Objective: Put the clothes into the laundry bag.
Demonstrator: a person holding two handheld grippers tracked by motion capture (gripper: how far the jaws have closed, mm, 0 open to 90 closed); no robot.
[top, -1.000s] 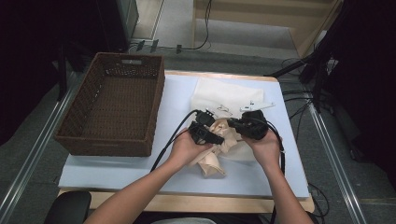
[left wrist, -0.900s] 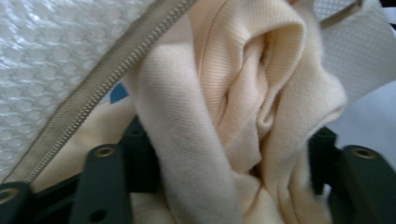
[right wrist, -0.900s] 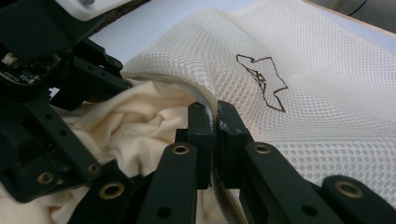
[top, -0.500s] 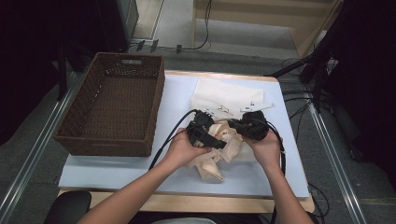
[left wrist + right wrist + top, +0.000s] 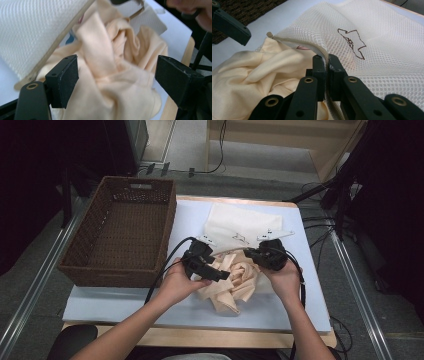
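Right gripper (image 5: 325, 75) clamps mesh bag (image 5: 372, 37) rim | left gripper (image 5: 116, 80) open around cloth (image 5: 110, 75) | cloth at bag mouth, mostly outside | stuffing remains, judged

Wide-open left gripper (image 5: 116, 80) around crumpled peach cloth (image 5: 110, 72); white mesh bag (image 5: 32, 27) beside

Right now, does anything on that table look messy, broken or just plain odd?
Nothing looks broken or spilled. The crumpled peach fabric garment lies bunched at the zipped edge of the white mesh laundry bag. The right gripper pinches that edge; the left gripper is open around the garment.
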